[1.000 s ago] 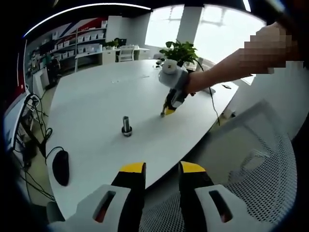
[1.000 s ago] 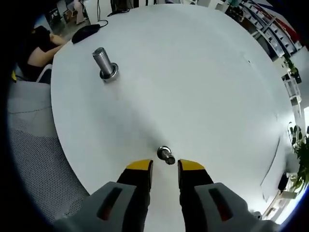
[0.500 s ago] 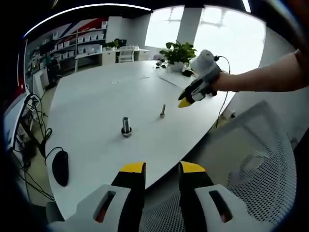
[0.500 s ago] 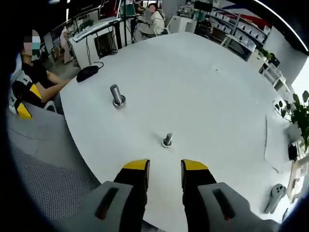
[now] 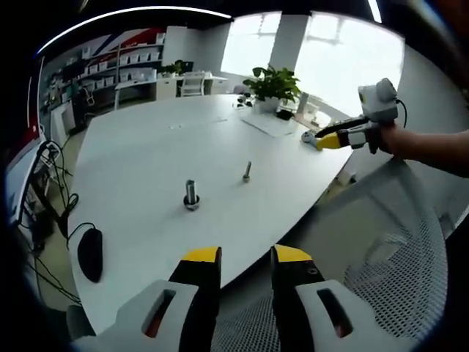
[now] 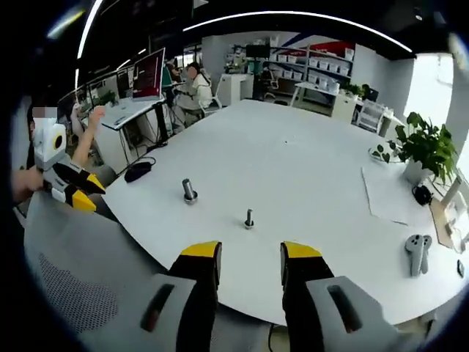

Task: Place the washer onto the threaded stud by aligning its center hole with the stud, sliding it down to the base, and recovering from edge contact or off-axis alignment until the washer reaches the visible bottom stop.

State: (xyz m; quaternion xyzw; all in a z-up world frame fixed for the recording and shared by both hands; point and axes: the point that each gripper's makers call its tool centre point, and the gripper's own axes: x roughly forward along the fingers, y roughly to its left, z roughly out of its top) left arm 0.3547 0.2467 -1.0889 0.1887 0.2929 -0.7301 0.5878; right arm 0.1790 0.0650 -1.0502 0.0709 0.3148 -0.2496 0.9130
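1. Both tongs are sitting off the table with nothing in them. The left gripper (image 5: 245, 260) is showing its yellow-tipped jaws parted with bare space between, hanging over the near edge of the white table (image 5: 146, 139) and above a mesh chair (image 5: 396, 249).

2. The right gripper (image 6: 249, 257) is likewise standing open and empty, its jaws apart and pointing across the table from the opposite side; in the left gripper view it is appearing at the far right (image 5: 322, 141), beyond the table's edge, held in a hand (image 5: 399, 138).

3. Out past the jaws, two small metal pieces are standing upright and well apart near the middle of the table: a thin stud (image 5: 247, 171) (image 6: 249, 218) and a thicker bolt (image 5: 191, 194) (image 6: 188, 191) with a wide collar at its foot.

4. A washer appears to be lying around the base of the thin stud (it is too small here to be sure of its seating), so I am judging the placement as probably done and the grippers as clear of the work; if the ring is not fully down, a reseat is what is left.

5. Further out, a black mouse (image 5: 91, 253) is lying near the table's edge, and a potted plant (image 5: 272, 82) is sitting at the far side.
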